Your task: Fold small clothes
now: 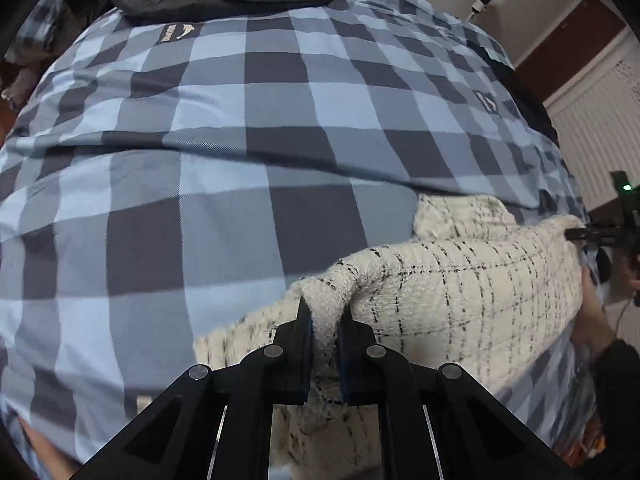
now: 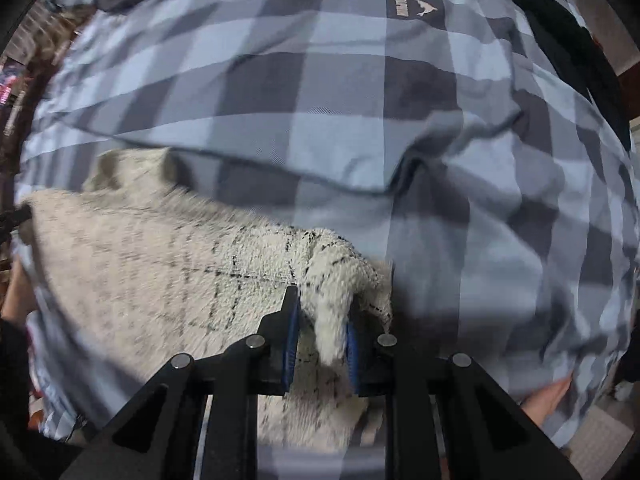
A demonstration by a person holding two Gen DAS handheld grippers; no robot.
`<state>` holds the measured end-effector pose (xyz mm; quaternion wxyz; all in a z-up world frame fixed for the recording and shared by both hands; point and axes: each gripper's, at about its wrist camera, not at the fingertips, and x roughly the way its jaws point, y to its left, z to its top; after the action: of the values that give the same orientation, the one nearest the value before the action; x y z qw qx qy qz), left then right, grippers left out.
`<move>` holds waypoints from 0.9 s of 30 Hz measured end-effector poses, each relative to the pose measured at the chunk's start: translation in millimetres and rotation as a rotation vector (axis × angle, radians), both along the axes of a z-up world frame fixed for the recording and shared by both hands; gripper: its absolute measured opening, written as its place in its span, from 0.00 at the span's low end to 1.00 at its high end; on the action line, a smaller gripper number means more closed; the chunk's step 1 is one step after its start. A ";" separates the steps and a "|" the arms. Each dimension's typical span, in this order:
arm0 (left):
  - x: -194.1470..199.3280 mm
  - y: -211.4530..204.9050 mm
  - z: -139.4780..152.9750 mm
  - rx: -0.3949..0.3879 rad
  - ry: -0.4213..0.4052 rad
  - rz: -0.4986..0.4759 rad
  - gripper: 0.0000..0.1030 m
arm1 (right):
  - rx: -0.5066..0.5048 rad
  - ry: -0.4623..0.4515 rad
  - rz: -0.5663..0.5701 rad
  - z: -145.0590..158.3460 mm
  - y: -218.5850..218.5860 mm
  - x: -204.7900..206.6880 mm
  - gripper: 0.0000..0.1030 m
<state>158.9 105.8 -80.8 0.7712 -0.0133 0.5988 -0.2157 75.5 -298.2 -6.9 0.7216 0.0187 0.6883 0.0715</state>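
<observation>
Fleecy cream top (image 1: pixel 460 280) with thin black checks lies on the blue plaid cover (image 1: pixel 200 128), at 4 o'clock in the left wrist view. The left gripper (image 1: pixel 325 334) has its jaws narrow, pinching a bunched corner of it. It looks soft, light and limp, so it should sag between holds

From the right wrist, the top (image 2: pixel 152 264) spreads toward 9 o'clock; the right gripper (image 2: pixel 320 332) is clamped on the opposite corner. Corners and hems seem the best places to hold; the thick pile should resist slipping
</observation>
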 end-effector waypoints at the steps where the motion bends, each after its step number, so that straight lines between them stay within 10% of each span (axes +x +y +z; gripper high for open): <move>1: 5.1 3.9 -5.5 -0.014 0.011 0.016 0.09 | -0.010 0.002 0.009 -10.7 1.9 8.2 0.15; 10: 6.4 28.0 -0.2 -0.166 0.007 0.073 0.10 | 0.008 -0.041 -0.029 -33.6 -4.9 0.5 0.17; 14: 10.6 46.2 25.3 -0.168 -0.060 0.163 0.10 | -0.019 -0.051 -0.196 -18.6 -34.6 -22.2 0.59; 19: 19.4 79.4 70.3 -0.145 -0.172 0.316 0.10 | 0.008 -0.191 -0.445 32.2 -68.6 -52.6 0.59; 23: -12.1 28.5 101.0 -0.084 -0.304 0.092 0.10 | 0.019 -0.308 -0.370 57.8 -24.7 -63.3 0.60; 27: -50.4 -47.9 72.4 -0.141 -0.170 -0.166 0.10 | 0.068 -0.338 -0.171 54.3 52.5 -52.3 0.60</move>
<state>108.5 57.9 -8.4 0.7957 0.0001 0.5138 -0.3207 23.2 -245.6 47.4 0.8295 0.0891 0.5503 0.0352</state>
